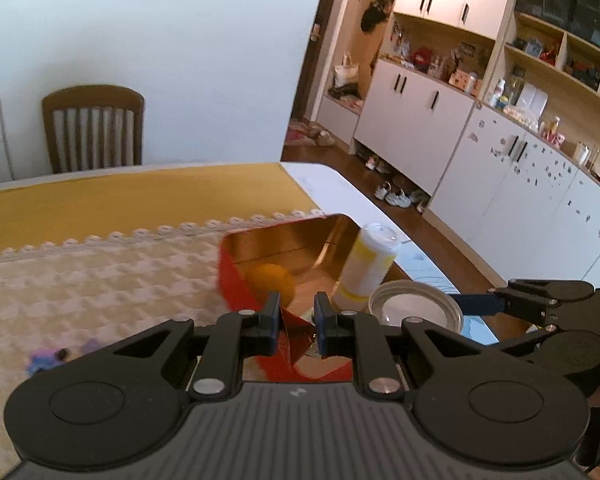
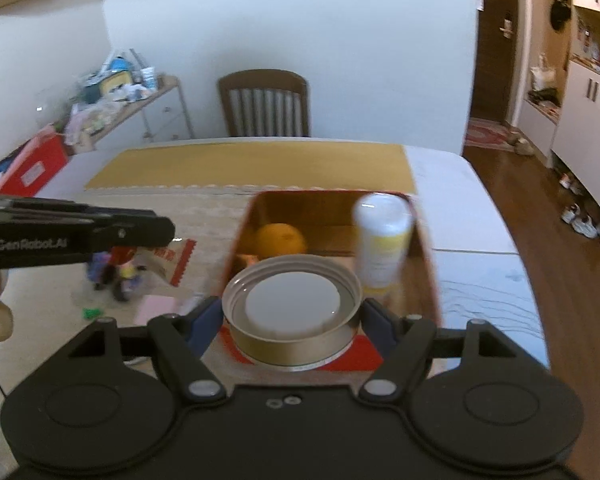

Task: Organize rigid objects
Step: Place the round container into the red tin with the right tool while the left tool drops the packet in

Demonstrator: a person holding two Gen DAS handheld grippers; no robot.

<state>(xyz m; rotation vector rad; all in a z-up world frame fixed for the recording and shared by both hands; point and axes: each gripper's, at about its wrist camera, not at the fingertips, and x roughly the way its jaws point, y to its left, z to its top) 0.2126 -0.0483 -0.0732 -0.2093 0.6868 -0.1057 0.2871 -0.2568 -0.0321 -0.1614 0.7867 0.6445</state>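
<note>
Left wrist view first: the left claw [image 1: 296, 316] is pressed almost together, and between its blue pads sits a fold of red, gold-lined sheet that looks like the near corner wall of the red tin [image 1: 236, 284]. I read that as a pinch on the tin's rim, steadying it, though blur keeps me from swearing to it. The tin sits toward the right edge of the bench [image 1: 100, 280], open, gold inside, with an orange [image 1: 271, 280] on its floor and a white bottle with yellow bands [image 1: 370, 264] standing at its right side. Just right of the bottle, the round metal lid [image 1: 416, 308] comes in, carried by the right claw [image 1: 480, 304].

Right wrist view: the right claw [image 2: 291, 320] is spread wide around the lid [image 2: 291, 304], one blue pad on each side of its rim, so it is gripping it. The lid hangs over the near end of the tin [image 2: 430, 248], open side up, pale disc inside, gold-toned skirt. The orange [image 2: 280, 240] and bottle [image 2: 384, 240] take up the far half.

So the step in hand looks like loading the lid into the tin. The next move calls for lowering it into the free near floor, clear of the bottle, then spreading the pads.
</note>
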